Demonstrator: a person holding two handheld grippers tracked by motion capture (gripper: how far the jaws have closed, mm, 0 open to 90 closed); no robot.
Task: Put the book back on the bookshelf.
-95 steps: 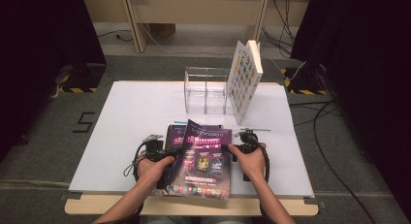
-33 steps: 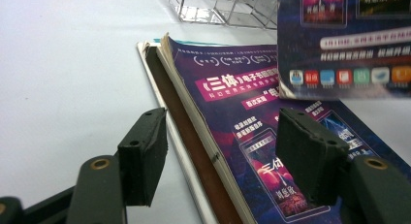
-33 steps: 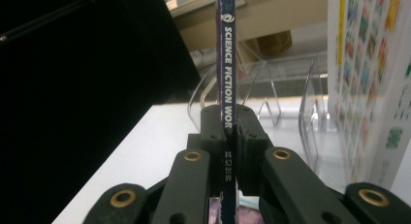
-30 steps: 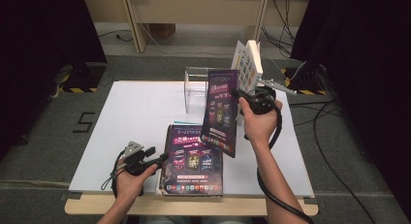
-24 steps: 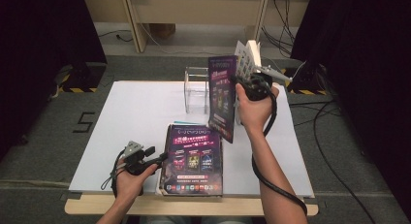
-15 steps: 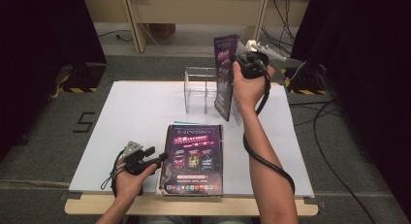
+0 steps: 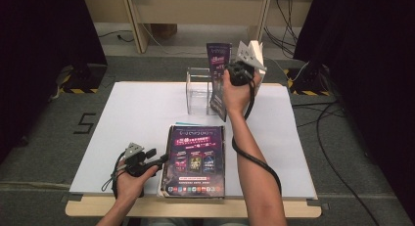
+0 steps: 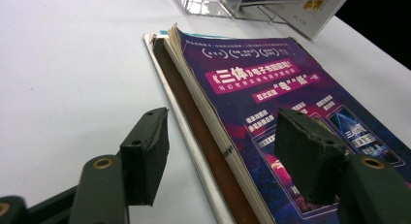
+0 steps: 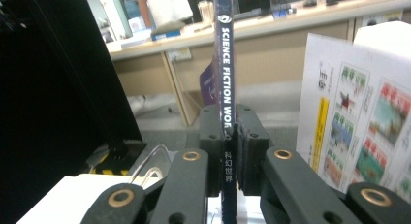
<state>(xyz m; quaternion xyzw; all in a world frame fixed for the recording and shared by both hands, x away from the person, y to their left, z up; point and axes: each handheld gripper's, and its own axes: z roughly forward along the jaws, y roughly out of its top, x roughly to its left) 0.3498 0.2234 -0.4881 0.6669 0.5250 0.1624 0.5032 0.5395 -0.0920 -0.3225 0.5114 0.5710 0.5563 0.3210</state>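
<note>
Right tongs (image 9: 231,151) clamped on thin purple magazine's spine (image 7: 218,79), upright over clear acrylic rack (image 7: 199,91) at worktop's far side for slotting; left tongs (image 8: 223,158) agape, steadying near stack (image 7: 195,160).

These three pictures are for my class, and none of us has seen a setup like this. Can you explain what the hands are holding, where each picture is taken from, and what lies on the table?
A person sits at a white table with a hand-held two-jaw gripper in each hand. The wide picture comes from a fixed camera above; the other two come from cameras riding on the grippers, looking along their black jaws.

The right gripper is clamped on the spine of a thin magazine, held upright over a clear acrylic stand. A white illustrated booklet leans there too.

The left gripper is open, its jaws on either side of the edge of a stack of magazines lying flat near the person, not gripping it.
</note>
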